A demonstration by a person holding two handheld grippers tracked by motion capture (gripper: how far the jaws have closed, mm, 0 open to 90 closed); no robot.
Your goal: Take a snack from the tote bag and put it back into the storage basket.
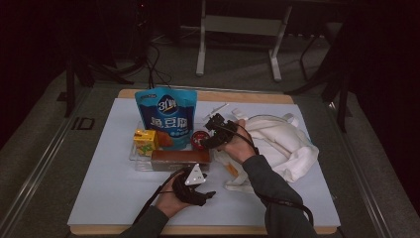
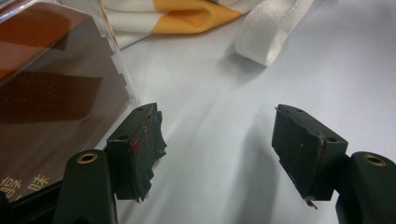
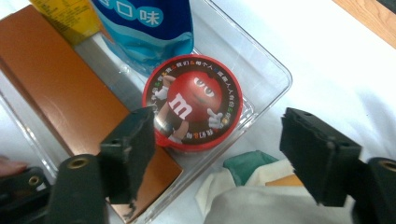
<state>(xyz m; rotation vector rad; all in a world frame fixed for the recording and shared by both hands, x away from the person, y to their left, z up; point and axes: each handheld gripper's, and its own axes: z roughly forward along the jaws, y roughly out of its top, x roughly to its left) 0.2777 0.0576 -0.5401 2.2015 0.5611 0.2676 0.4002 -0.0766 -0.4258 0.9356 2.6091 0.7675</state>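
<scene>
Round red candy tub (image 3: 192, 103): standing in the near right corner of the clear plastic bin (image 3: 273, 70), lid up, printed with a red cartoon figure; touching the long brown box (image 3: 60, 88) on one side, blue snack pouch (image 3: 149, 28) just behind.
Bin contents: also a small yellow carton (image 1: 145, 140) at the far left, beside the pouch.
Right gripper (image 3: 217, 154): hovering just above the tub, fingers (image 3: 133, 140) spread wide with nothing between them; one finger over the tub's edge, the other out past the bin wall.
Left gripper (image 2: 217, 149): resting low on the white desk (image 2: 224, 93) in front of the brown box, fingers apart, holding nothing.
Cream cloth bag (image 1: 285, 141): crumpled to the right of the bin, strap trailing on the desk.
Likely step: closing on the tub to lift it out.
Doing it well: centre both fingers across the lid's widest line, clear of the bin wall and the brown box; descend straight; grip the rim, not the lid top; lift vertically.
Risk: finger catching the bin wall and dragging the bin.
</scene>
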